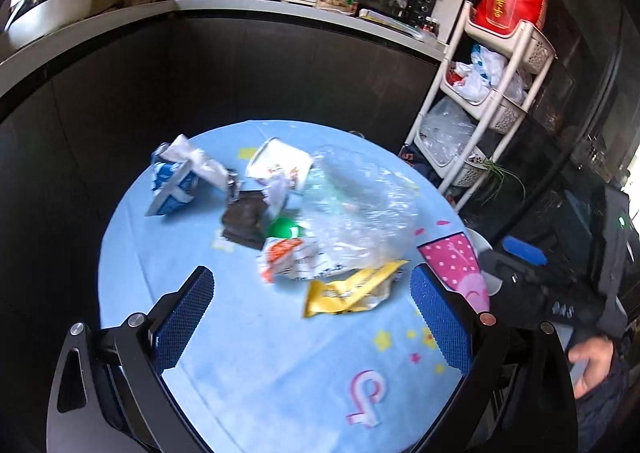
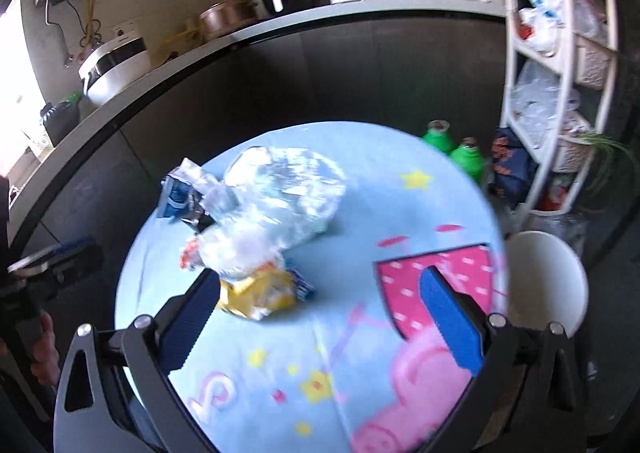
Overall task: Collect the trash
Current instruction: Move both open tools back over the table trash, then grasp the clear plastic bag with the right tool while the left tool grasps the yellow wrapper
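Nothing looks collected yet: the litter lies in one loose heap on the round counter (image 1: 248,365) with its blue cartoon cloth, and both tongs are empty. The left tongs (image 1: 312,309) hover with jaws spread wide, nearest the yellow wrapper (image 1: 348,291). The right tongs (image 2: 320,309) are likewise wide open, their left finger just beside that same yellow wrapper (image 2: 256,293). Behind it sit an orange-and-white wrapper (image 1: 288,257), a crumpled clear plastic bag (image 1: 360,205), a dark packet (image 1: 244,219), a white paper cup (image 1: 280,167) on its side and a blue-and-white carton (image 1: 172,185). In the left view the yellow wrapper's long axis runs from lower left to upper right, its pointed end toward the right finger. A white bin (image 2: 544,281) stands beside the counter; I judge every piece remains to be moved.
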